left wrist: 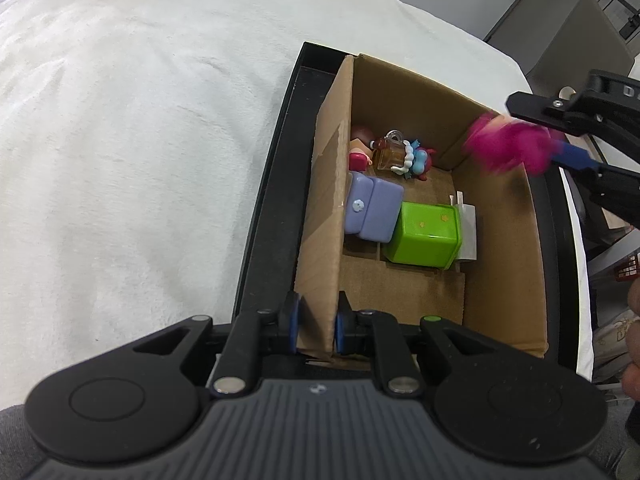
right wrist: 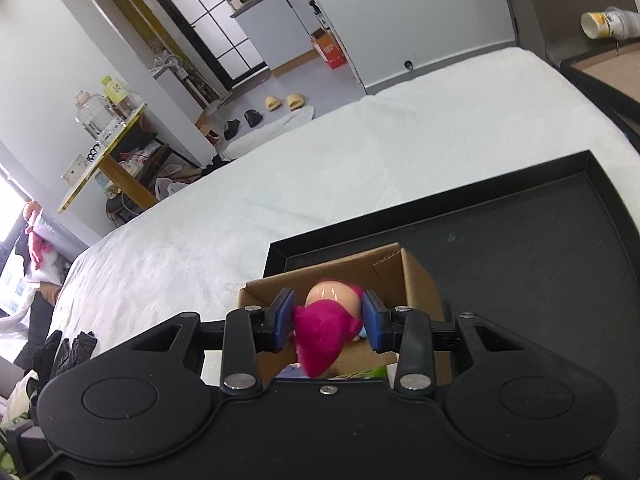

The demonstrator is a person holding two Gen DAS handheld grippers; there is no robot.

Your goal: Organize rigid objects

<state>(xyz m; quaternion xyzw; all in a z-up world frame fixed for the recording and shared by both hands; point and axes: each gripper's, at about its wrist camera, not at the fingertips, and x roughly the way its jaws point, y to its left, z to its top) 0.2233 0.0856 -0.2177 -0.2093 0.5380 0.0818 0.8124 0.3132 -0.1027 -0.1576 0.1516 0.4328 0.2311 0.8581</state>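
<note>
Left gripper (left wrist: 316,322): angled steeply downward, jaws closed tight on the box wall (left wrist: 320,240), one blue pad on each face of the cardboard.

Right gripper (right wrist: 327,322): tilted downward, jaws partly closed, both pads pressing a pink-haired doll (right wrist: 326,328) held above the box's far right corner.

Hand (left wrist: 633,344): bare, partly visible at right edge of left view.

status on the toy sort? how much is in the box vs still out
Done: green cube, purple case and some small figures already lie in the cardboard box. In hand: right gripper holds a pink-haired doll over the box; left gripper clamps the box wall. Left: release the doll. No other loose items show.
</note>
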